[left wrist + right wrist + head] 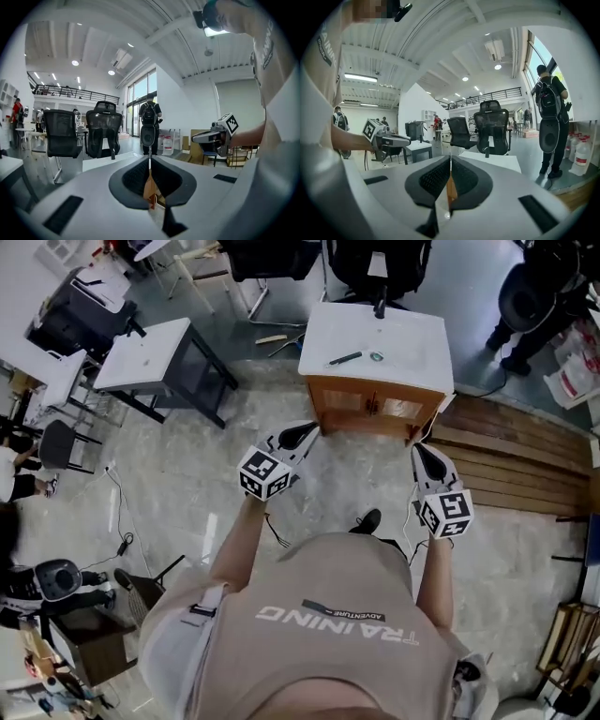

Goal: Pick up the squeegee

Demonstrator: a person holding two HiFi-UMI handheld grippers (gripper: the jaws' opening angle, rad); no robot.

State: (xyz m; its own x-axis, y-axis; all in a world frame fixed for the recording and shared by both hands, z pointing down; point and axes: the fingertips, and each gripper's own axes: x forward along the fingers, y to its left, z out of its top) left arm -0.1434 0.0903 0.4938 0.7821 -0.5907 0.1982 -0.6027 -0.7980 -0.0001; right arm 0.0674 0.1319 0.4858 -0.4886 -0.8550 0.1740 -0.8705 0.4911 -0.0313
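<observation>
1. Head view: the left gripper (305, 434) and the right gripper (425, 454) are held out side by side above the floor (187, 474). Both point at a small white table (412, 367) ahead of them.
2. The squeegee (345, 358) seems to be the slim dark bar lying on that table. It is well ahead of both tips and closer to the left gripper's line. It is too small to tell blade from handle. A tiny ring-like thing (376, 356) lies just beside it and cannot be identified.
3. Left gripper view: the fingers (133, 178) are pressed together with nothing between them. Only a wood-coloured sliver shows at the seam. The gripper's body hides most of the table, so the squeegee cannot be made out. An office chair (105, 129) stands beyond the tips.
4. Right gripper view: its fingers (466, 180) are likewise closed and empty. The table top shows only as a white strip beyond them, with the squeegee out of sight. A person (551, 117) with a backpack stands to their right, partly cut off by the lens edge.
</observation>
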